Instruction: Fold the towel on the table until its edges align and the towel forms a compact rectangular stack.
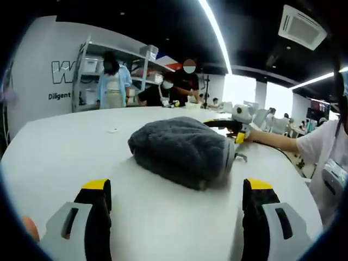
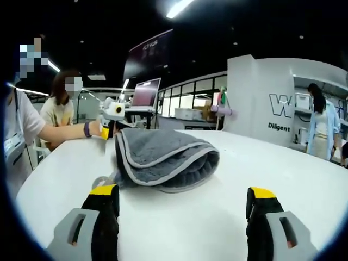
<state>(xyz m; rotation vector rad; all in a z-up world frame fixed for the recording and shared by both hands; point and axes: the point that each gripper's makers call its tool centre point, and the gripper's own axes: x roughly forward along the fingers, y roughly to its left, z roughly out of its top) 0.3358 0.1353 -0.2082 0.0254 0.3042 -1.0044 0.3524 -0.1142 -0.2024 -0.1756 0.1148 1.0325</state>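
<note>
Left gripper view: grey towel point(image 1: 182, 150) lies bunched in a thick folded heap on the white table point(image 1: 60, 147), just beyond the left gripper point(image 1: 176, 217). Jaws spread wide, yellow-tipped, nothing between them, apart from the towel. Beyond the towel, at its far right side, a second yellow-tipped gripper point(image 1: 237, 128), held by a person's arm point(image 1: 277, 140), sits close against the cloth; contact cannot be told. People and shelves point(image 1: 89, 70) stand well behind the towel. Right gripper view: towel point(image 2: 163, 155) again ahead on the table point(image 2: 283, 163), folds stacked loosely, pale piped edges curving along the near side, not lined up. Right gripper point(image 2: 185, 217) jaws wide apart, empty, short of the towel. The other gripper point(image 2: 111, 119) hangs at the towel's far left corner. Judgement: plush cloth, soft and limp, light, will sag and slump when lifted, not slippery, not fragile. Best hold looks to be the piped hem at a corner, pinching one layer only.
</note>
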